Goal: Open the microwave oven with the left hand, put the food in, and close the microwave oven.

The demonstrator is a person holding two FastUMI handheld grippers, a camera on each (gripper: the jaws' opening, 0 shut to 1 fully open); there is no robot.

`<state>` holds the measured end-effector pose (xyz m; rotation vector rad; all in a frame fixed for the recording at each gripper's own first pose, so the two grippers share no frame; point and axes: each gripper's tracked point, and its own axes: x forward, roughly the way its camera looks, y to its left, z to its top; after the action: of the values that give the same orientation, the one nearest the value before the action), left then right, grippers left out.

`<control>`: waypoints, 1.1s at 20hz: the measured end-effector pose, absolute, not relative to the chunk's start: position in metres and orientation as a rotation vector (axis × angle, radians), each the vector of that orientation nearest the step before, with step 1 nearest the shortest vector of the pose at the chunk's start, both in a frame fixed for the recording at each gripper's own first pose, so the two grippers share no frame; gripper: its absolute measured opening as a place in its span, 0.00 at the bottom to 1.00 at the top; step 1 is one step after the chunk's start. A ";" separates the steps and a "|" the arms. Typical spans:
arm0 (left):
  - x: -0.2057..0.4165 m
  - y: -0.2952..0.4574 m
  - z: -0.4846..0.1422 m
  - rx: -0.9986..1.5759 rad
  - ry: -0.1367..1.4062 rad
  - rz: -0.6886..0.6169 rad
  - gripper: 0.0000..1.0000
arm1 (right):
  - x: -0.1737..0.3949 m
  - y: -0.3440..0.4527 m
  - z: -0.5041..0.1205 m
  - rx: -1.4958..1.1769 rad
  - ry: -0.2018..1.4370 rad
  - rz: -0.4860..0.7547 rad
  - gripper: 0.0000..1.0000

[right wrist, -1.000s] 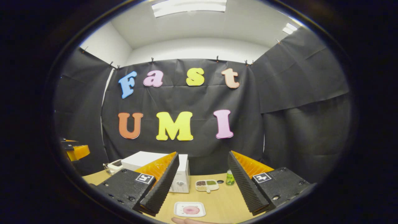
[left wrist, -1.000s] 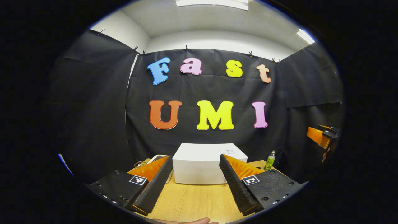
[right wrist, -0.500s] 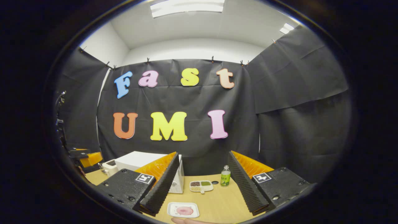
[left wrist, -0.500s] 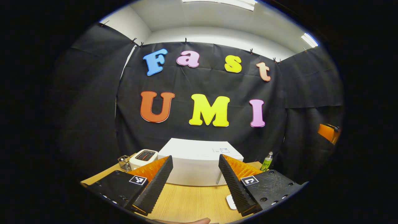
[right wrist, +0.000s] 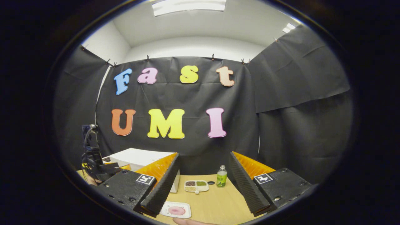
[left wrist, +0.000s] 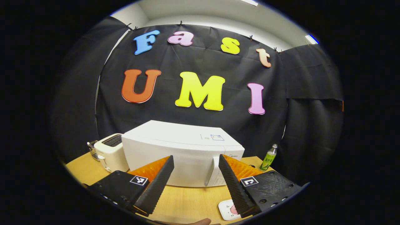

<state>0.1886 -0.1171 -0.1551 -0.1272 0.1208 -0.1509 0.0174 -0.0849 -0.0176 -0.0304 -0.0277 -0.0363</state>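
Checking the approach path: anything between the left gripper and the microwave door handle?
Nothing visible. In the left gripper view the left gripper is open and faces the microwave; its door handle shows in the gap between the fingers, over bare table. The toaster and the plate of food sit off to the sides.

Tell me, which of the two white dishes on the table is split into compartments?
The farther dish, beside the green bottle. The nearer plate is undivided, holding one pink item.

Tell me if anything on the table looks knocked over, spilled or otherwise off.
Nothing stands out. The microwave is shut and level, the toaster and green bottle stand upright, and the plate of food lies flat.
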 end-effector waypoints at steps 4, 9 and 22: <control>0.221 -0.139 -0.190 -0.163 0.138 -0.175 0.90 | 0.022 -0.097 -0.024 -0.032 -0.023 -0.034 0.92; 0.245 -0.165 -0.228 -0.093 0.133 -0.157 0.87 | 0.021 -0.117 -0.035 -0.054 -0.019 -0.047 0.91; 0.291 -0.181 -0.273 -0.101 0.157 -0.096 0.52 | 0.033 -0.161 -0.063 0.015 -0.055 -0.059 0.91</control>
<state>0.2912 -0.1808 -0.2733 -0.1010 0.1571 -0.0960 0.0327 -0.1613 -0.0634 0.0149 -0.0550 -0.0595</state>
